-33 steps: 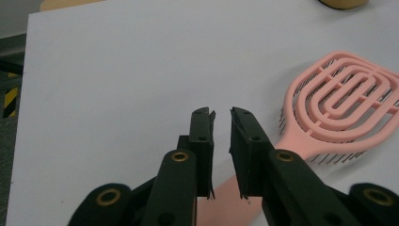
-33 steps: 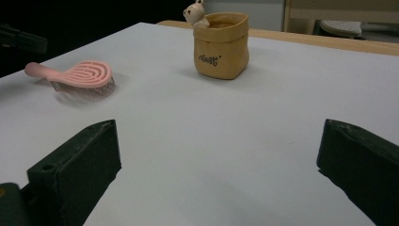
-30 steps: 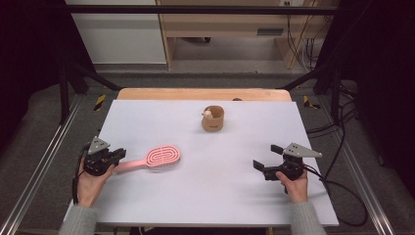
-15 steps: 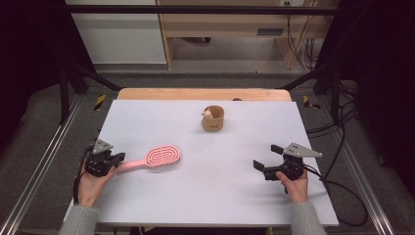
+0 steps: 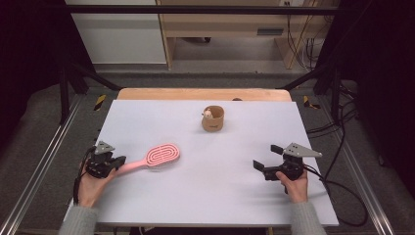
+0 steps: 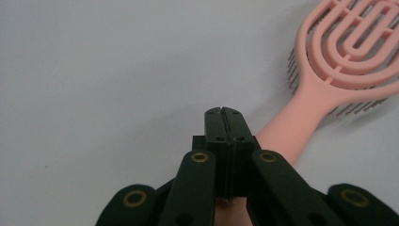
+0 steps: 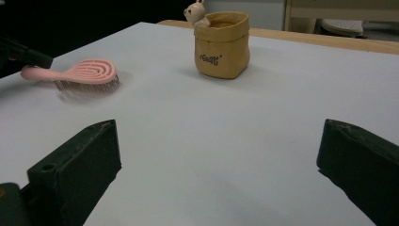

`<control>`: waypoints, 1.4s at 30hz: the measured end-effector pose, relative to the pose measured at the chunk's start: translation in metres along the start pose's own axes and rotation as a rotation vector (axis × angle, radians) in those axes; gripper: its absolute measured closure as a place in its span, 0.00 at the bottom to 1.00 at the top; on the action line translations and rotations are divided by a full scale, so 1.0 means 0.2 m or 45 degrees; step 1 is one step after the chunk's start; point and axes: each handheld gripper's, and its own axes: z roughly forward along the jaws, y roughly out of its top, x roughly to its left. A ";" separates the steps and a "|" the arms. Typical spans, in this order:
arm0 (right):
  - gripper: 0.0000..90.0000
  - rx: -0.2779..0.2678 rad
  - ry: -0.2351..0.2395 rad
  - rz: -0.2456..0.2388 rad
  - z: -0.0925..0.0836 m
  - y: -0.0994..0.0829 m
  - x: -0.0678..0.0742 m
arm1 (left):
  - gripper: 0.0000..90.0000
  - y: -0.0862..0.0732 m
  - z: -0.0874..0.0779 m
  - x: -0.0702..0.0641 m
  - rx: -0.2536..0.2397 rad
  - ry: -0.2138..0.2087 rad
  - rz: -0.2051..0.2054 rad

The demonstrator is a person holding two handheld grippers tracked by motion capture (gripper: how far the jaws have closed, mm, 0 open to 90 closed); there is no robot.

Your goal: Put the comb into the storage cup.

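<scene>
White table (image 5: 205,196) carries everything; bare surface lies between the two sets of fingers.

Right gripper (image 5: 268,157) sits low on the table's right side, held in the person's right hand (image 5: 293,185). Jaws wide apart, nothing between them. In the right gripper view the fingers (image 7: 75,174) frame bare tabletop.

Left gripper (image 5: 117,161) is at the table's left edge in the left hand (image 5: 90,182). Jaws clamped on the handle end of the pink hairbrush (image 5: 151,159). In the left gripper view the fingers (image 6: 225,141) meet over the handle, with pink showing beneath them and past their tips.

The hairbrush runs out from the left fingertips toward table centre, oval head (image 6: 350,42) at the far end, bristles down toward the table. It's well apart from the right fingers, far left in the right gripper view (image 7: 75,73).

Tan pouch-shaped cup (image 5: 213,119) with a small animal figure (image 7: 195,12) on its rim stands ahead of both sets of fingers, beyond the brush head, near the table's far edge, touching neither gripper.
</scene>
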 end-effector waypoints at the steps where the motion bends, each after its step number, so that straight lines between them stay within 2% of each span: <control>1: 0.00 -0.002 -0.001 0.000 0.00 0.00 0.00 | 1.00 0.00 0.00 0.00 0.003 -0.007 0.003; 8: 0.00 -0.003 0.000 0.004 0.00 0.00 0.00 | 1.00 -0.02 -0.01 -0.03 0.012 -0.067 0.020; 21: 0.00 -0.005 0.003 0.004 -0.01 0.00 0.00 | 1.00 -0.01 -0.02 -0.10 0.040 -0.107 0.086; 26: 0.00 -0.005 0.004 0.005 -0.01 0.00 0.00 | 1.00 -0.02 -0.01 -0.10 0.044 -0.103 0.083; 30: 0.00 -0.005 0.003 0.004 -0.01 0.00 0.00 | 0.99 -0.01 -0.02 -0.09 0.023 -0.091 0.078; 33: 0.00 -0.003 0.002 0.003 0.00 0.00 0.00 | 0.92 0.00 -0.03 -0.08 -0.003 -0.074 0.066; 34: 0.00 -0.003 0.003 0.004 0.00 0.00 0.00 | 0.87 0.00 -0.04 -0.07 -0.014 -0.077 0.060; 35: 0.00 -0.003 0.003 0.004 0.00 0.00 0.00 | 0.87 0.00 -0.05 -0.06 -0.031 -0.075 0.053; 37: 0.00 -0.002 0.002 0.003 0.00 0.00 0.00 | 0.75 0.01 -0.06 -0.06 -0.056 -0.060 0.047; 38: 0.00 -0.002 0.002 0.003 0.00 0.00 0.00 | 0.75 0.02 -0.07 -0.06 -0.076 -0.071 0.036; 40: 0.00 -0.001 0.003 0.004 0.00 0.00 0.00 | 0.59 0.03 -0.08 -0.05 -0.105 -0.077 0.020; 41: 0.00 -0.001 0.003 0.004 0.00 0.00 0.00 | 0.59 0.03 -0.08 -0.05 -0.123 -0.088 0.015; 42: 0.00 -0.001 0.002 0.004 0.00 0.00 0.00 | 0.55 0.04 -0.09 -0.05 -0.134 -0.094 0.013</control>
